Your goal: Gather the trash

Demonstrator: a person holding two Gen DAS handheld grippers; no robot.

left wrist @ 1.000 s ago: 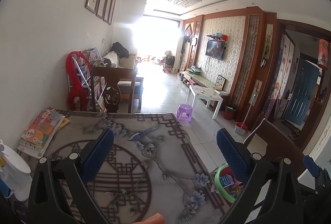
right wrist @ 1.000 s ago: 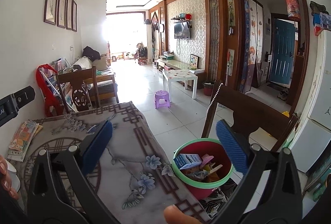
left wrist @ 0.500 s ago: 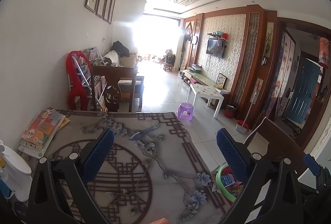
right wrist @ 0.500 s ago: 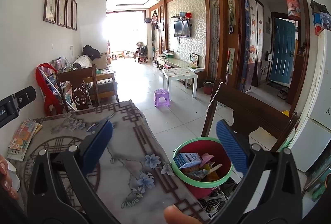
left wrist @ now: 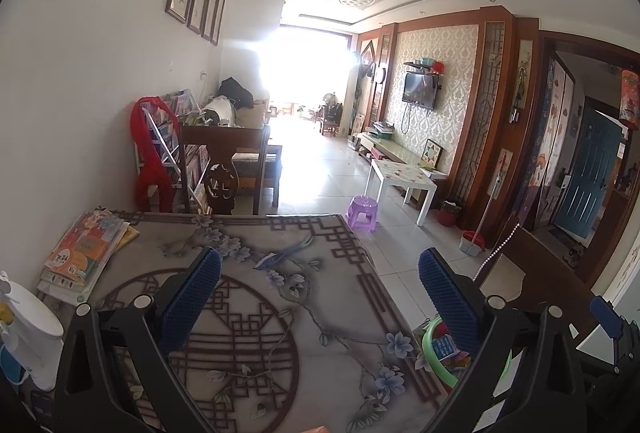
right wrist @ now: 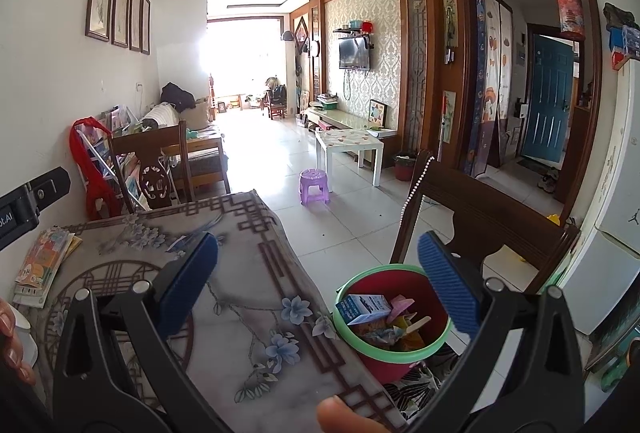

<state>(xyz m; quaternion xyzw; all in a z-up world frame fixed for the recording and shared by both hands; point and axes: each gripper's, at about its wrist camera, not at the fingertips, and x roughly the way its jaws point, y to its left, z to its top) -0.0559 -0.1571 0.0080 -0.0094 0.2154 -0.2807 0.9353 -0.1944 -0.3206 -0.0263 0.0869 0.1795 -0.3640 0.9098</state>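
Observation:
A red bin with a green rim [right wrist: 390,353] stands just past the table's right edge, on a chair seat. It holds a blue and white carton [right wrist: 364,308], wrappers and a wooden stick. My right gripper [right wrist: 318,283] hovers open and empty, its right finger above the bin, its left finger over the table. In the left wrist view the same bin [left wrist: 434,357] peeks out behind the right finger. My left gripper [left wrist: 320,297] is open over the patterned tabletop [left wrist: 280,333], holding nothing. I see no loose trash on the table.
A stack of colourful books [left wrist: 86,253] lies at the table's far left corner. A white appliance [left wrist: 24,333] stands at the near left. A dark wooden chair back [right wrist: 480,221] rises behind the bin. A purple stool [right wrist: 315,186] and white low table [right wrist: 348,145] sit on the tiled floor.
Both grippers have barely shifted and stay open. The fingertip at the bottom of the left wrist view has slipped almost out of frame.

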